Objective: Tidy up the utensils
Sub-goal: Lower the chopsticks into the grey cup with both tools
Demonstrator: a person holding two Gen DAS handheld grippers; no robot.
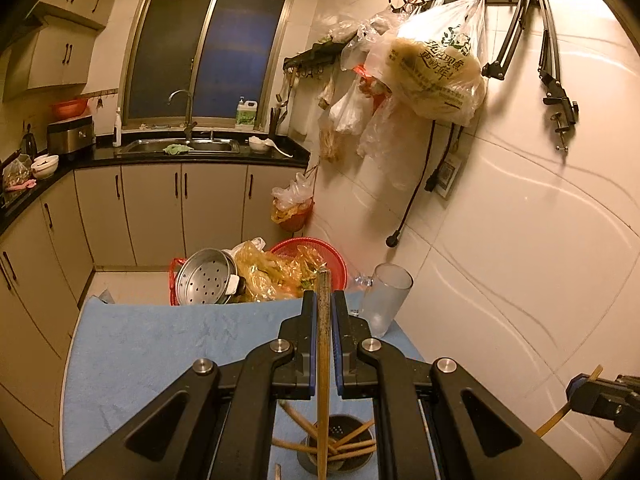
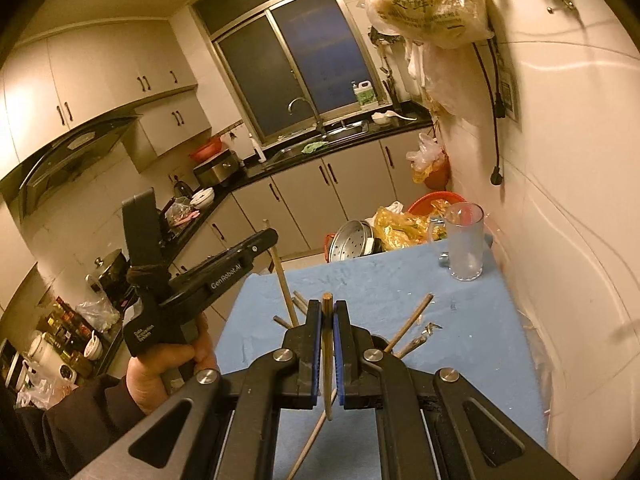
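both grippers clamping chopsticks, glass mug (image 2: pixel 464 240) near towel's (image 2: pixel 400 280) far edge

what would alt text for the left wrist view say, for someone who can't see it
The left gripper is shut on a single upright chopstick above a blue cloth on a table, with a dark holder of loose chopsticks below it. A clear glass mug stands at the table's far right corner, with kitchen cabinets and a sink beyond.
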